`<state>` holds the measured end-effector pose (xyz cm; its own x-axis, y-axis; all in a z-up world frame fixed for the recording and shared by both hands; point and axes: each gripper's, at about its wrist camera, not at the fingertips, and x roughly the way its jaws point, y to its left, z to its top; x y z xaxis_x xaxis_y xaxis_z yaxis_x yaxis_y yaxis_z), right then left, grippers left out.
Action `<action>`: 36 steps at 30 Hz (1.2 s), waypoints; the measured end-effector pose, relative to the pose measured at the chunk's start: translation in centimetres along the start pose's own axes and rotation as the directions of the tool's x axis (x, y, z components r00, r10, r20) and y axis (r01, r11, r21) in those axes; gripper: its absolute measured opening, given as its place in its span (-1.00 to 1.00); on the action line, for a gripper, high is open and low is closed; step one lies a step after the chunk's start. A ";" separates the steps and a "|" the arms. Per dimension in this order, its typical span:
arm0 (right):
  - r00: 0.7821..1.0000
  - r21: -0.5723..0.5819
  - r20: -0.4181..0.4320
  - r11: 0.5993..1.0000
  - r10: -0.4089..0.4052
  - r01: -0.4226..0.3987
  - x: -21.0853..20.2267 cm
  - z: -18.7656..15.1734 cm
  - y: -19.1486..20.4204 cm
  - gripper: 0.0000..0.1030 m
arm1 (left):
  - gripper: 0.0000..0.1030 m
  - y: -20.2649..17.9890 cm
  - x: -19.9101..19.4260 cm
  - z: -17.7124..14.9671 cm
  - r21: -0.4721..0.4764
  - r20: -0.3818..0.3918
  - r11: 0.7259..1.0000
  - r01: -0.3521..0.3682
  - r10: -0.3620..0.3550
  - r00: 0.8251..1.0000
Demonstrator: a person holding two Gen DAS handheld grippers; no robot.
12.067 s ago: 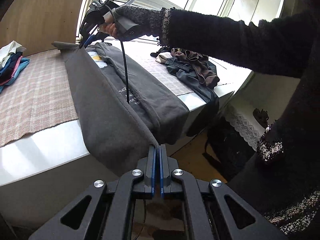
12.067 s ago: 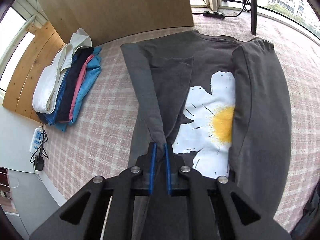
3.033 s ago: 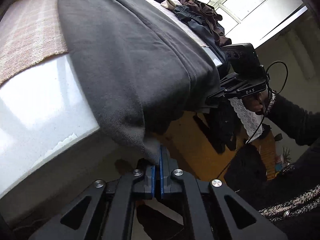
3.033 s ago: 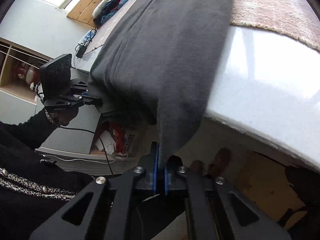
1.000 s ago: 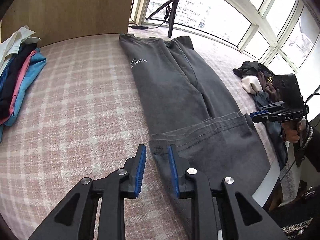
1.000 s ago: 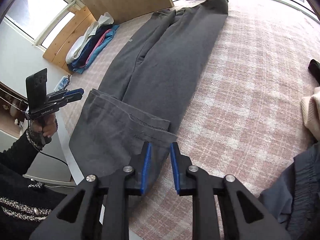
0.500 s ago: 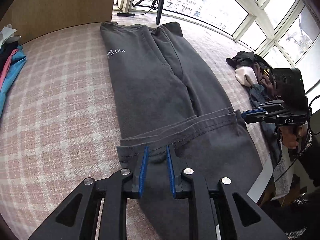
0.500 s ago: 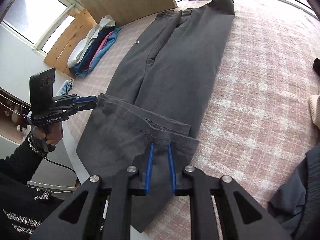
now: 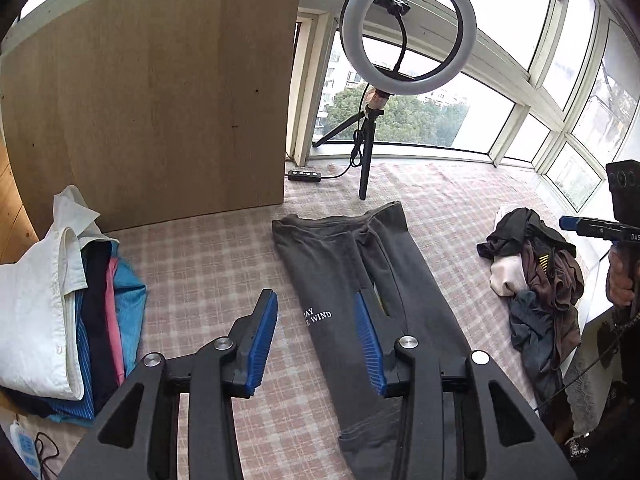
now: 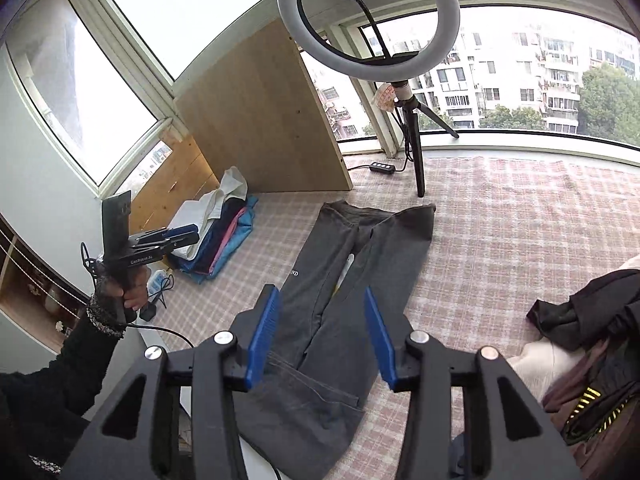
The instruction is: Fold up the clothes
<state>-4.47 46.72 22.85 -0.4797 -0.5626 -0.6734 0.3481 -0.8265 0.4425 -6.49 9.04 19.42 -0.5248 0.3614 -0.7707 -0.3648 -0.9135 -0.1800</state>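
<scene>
A: Where do we have the grey garment point(image 9: 352, 280) now?

B: It lies lengthwise on the checked cloth point(image 9: 208, 264), running from 12 o'clock, near the ring-light tripod point(image 9: 364, 160), back toward us at 6. Both sides are turned in to the middle, so it forms one long narrow strip, and the near end shows a hem band lying across it in the right wrist view. We judge that long shape is what lets us fold it end over end next.

A: And our claws?

B: The left gripper point(image 9: 316, 344) is spread wide and carries nothing; it hangs above the strip's left edge, by the white lettering. The right gripper point(image 10: 320, 340) is just as wide apart and empty, above the near part of the strip. We think they sit one over each side so that each can take a corner of the same end.

A: Why keep the strip in the middle of the cloth?

B: The folded stack point(image 9: 72, 304) is at 9 o'clock against the wooden panel point(image 9: 152, 96), and the unfolded heap point(image 9: 536, 280) is at 3 o'clock. With done and undone kept well apart, we have bare cloth on both sides to work in.
</scene>
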 end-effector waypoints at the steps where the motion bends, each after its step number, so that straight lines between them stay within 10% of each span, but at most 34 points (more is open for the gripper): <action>1: 1.000 0.014 -0.005 1.000 -0.026 0.026 1.5 0.7 -0.6 -0.03 | -0.24 0.5 1.7 0.8 0.002 -0.015 1.000 -0.002 0.002 1.000; 6: 0.987 0.103 -0.061 0.983 -0.149 0.154 10.2 3.2 -5.8 -0.03 | -0.18 3.2 10.8 3.2 -0.008 -0.104 1.000 -0.016 0.015 0.994; 18: 0.962 0.231 -0.244 0.957 -0.119 0.177 25.6 6.8 -15.2 -0.03 | -0.18 6.4 24.7 4.4 -0.024 -0.223 1.000 0.002 -0.008 0.975; 24: 0.962 0.188 -0.264 0.975 -0.069 0.121 27.3 7.5 -15.4 -0.08 | -0.21 5.5 26.4 5.2 0.032 -0.213 0.999 0.034 -0.027 0.977; 27: 0.963 0.173 -0.267 0.980 -0.046 0.095 27.2 7.5 -14.8 -0.75 | -0.71 4.2 26.4 5.1 0.091 -0.215 0.995 0.036 -0.015 0.977; 36: 0.992 0.125 -0.129 0.992 -0.014 0.031 18.9 7.7 -9.1 -0.77 | -0.87 0.7 17.5 4.8 0.090 -0.090 0.991 0.101 -0.093 0.992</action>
<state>-22.84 43.43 10.67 -0.3769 -0.5431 -0.7503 0.2299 -0.8395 0.4923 -19.60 15.66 8.77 -0.4174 0.4266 -0.8023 -0.4838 -0.8518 -0.2012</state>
